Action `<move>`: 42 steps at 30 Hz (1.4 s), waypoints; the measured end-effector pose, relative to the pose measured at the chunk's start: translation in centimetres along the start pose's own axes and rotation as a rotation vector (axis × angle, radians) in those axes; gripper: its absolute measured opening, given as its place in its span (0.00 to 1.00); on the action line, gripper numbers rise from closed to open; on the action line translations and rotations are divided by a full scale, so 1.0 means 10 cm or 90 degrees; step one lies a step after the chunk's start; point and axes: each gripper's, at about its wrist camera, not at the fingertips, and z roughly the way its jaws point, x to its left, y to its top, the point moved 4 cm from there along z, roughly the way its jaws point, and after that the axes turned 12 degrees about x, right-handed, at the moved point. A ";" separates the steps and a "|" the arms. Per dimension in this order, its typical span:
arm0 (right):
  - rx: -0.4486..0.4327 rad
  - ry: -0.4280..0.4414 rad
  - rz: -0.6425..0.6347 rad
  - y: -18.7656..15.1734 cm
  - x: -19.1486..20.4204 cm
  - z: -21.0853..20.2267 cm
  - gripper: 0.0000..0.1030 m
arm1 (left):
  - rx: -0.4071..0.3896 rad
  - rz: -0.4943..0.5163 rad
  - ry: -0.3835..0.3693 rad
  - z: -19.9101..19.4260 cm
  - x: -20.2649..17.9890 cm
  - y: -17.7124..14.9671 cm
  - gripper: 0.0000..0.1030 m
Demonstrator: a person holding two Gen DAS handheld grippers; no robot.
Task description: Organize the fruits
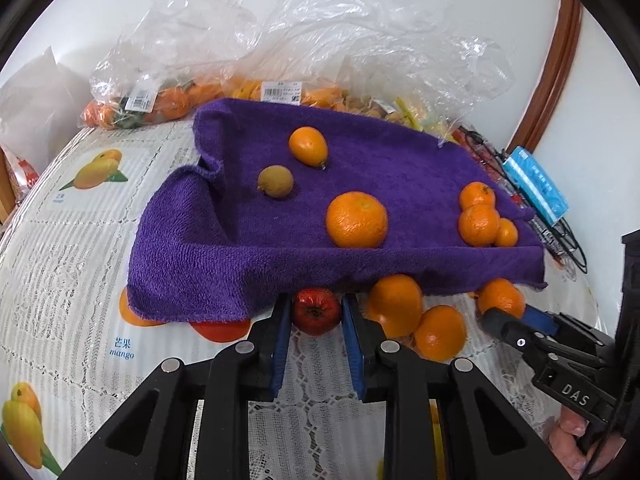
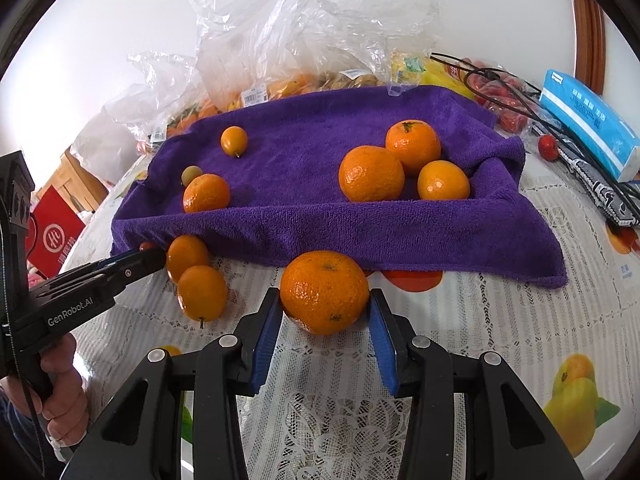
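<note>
A purple towel [image 1: 240, 232] [image 2: 320, 216] lies on the table with several oranges on it: a big one [image 1: 357, 220], a cluster of three [image 1: 480, 222] [image 2: 372, 174], an oval one [image 1: 308, 146] and a small brownish fruit [image 1: 275, 182]. My left gripper [image 1: 316, 312] is shut on a small red fruit [image 1: 316, 311] at the towel's front edge. Two oranges [image 1: 416, 320] lie right of it. My right gripper [image 2: 325, 300] is shut on a large orange [image 2: 325, 292] on the tablecloth, in front of the towel; it also shows in the left wrist view [image 1: 502, 316].
Clear plastic bags of oranges [image 1: 168, 100] and more fruit [image 2: 288, 80] stand behind the towel. A blue tissue pack [image 2: 588, 124] and black cables [image 2: 520, 96] lie at the right. A red packet [image 2: 52, 232] is at the left edge. The tablecloth [image 2: 480, 340] is white lace with fruit prints.
</note>
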 end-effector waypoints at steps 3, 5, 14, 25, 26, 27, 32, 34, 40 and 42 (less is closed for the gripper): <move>-0.004 0.003 -0.001 -0.01 0.01 -0.02 0.42 | -0.008 0.010 -0.008 -0.05 -0.04 -0.01 0.23; -0.011 -0.009 -0.006 -0.02 0.02 -0.06 0.42 | -0.020 0.019 -0.010 -0.12 -0.06 -0.02 0.23; -0.045 -0.002 -0.007 -0.06 0.12 -0.43 0.20 | -0.024 0.004 -0.054 -0.31 -0.06 -0.02 0.23; -0.047 0.010 0.001 -0.07 0.10 -0.36 0.39 | -0.030 -0.022 -0.040 -0.40 0.04 0.01 0.23; -0.047 0.015 0.000 -0.08 0.11 -0.35 0.45 | -0.026 -0.026 -0.043 -0.39 0.05 0.01 0.23; -0.045 0.020 0.001 -0.09 0.11 -0.34 0.47 | -0.023 -0.029 -0.045 -0.38 0.06 -0.01 0.23; -0.012 0.068 -0.013 -0.12 0.29 -0.20 0.49 | -0.022 -0.029 -0.037 -0.39 0.08 -0.05 0.23; -0.006 0.063 -0.029 -0.14 0.39 -0.13 0.49 | -0.021 -0.029 -0.032 -0.40 0.10 -0.06 0.23; 0.010 0.015 -0.059 -0.21 0.51 -0.01 0.42 | -0.019 -0.035 -0.021 -0.38 0.16 -0.07 0.23; 0.008 0.016 -0.055 -0.21 0.47 -0.05 0.42 | -0.019 -0.037 -0.020 -0.37 0.17 -0.07 0.23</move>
